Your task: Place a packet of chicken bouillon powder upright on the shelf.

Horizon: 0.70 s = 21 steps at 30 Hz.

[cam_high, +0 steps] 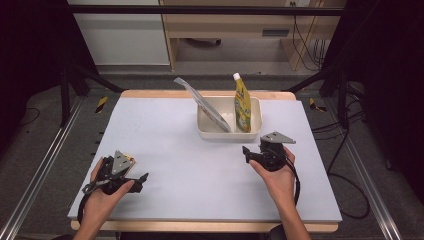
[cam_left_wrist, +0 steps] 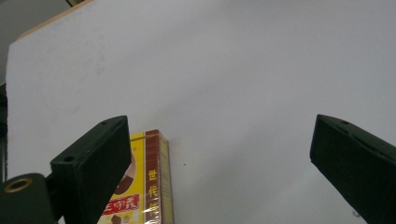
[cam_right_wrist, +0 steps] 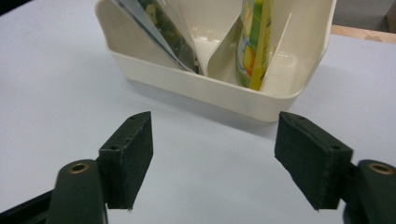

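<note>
A cream bin [cam_high: 227,136] with inner dividers stands at the back of the white table top. In its right part a yellow pouch [cam_high: 242,105] with a white cap stands upright. A flat silver packet [cam_high: 205,107] leans to the left in the other part. My right gripper [cam_high: 260,150] is open just in front of the bin, with nothing between its jaws. In the right gripper view, the right gripper [cam_right_wrist: 215,140] faces the bin wall [cam_right_wrist: 187,81], the pouch [cam_right_wrist: 254,42] and the packet [cam_right_wrist: 159,28]. At the near left my left gripper [cam_high: 117,179] is open over a yellow and red box [cam_high: 131,160]. In the left gripper view, the box [cam_left_wrist: 149,186] lies beside the left jaw of the left gripper [cam_left_wrist: 217,126].
The white table top [cam_high: 170,145] has a wooden edge at front and back. Metal rails run along both sides on the floor. Cables [cam_high: 350,165] lie on the floor at the right. A wooden cabinet [cam_high: 225,30] stands beyond the table.
</note>
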### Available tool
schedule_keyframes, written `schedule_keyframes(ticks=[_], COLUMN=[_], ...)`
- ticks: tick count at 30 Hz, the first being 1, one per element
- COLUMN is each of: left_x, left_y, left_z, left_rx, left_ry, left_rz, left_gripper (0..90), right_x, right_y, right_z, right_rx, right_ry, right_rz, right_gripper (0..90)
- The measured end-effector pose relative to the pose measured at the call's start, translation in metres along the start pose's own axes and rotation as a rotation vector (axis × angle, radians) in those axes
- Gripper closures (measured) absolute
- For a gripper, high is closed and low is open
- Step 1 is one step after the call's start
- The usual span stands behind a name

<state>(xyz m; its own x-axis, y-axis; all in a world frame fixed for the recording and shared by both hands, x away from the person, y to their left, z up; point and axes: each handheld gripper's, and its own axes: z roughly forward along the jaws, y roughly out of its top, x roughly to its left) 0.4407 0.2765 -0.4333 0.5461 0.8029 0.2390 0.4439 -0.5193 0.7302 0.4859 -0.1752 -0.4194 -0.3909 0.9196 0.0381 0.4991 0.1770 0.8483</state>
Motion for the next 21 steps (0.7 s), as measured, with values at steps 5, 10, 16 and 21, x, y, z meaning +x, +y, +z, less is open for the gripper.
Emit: schedule_keyframes(ticks=[5,10,16,21], left_x=[0.012,0.029,0.050,0.060], left_y=[0.000,-0.004,-0.011,-0.011], left_z=[-0.004,-0.010,-0.013,-0.006], left_rx=[0.010,0.025,0.091,0.190], left_ry=[0.022,0.040,0.020,-0.059], left_rz=[-0.019,-0.089,-0.158,-0.197], left_gripper=[5.4,7.2,8.7,11.5], right_x=[0.002,0.000,0.001,-0.001], right_y=[-0.010,-0.013,-0.014,-0.016], right_z=[-0.002,-0.002,0.002,0.002], right_rx=[0.028,0.029,0.048,0.056], right_ry=[-0.011,-0.011,-0.019,-0.016], right_rz=[-0.013,-0.023,-0.050,-0.035], right_gripper=[20.9,18.0,17.2,17.3])
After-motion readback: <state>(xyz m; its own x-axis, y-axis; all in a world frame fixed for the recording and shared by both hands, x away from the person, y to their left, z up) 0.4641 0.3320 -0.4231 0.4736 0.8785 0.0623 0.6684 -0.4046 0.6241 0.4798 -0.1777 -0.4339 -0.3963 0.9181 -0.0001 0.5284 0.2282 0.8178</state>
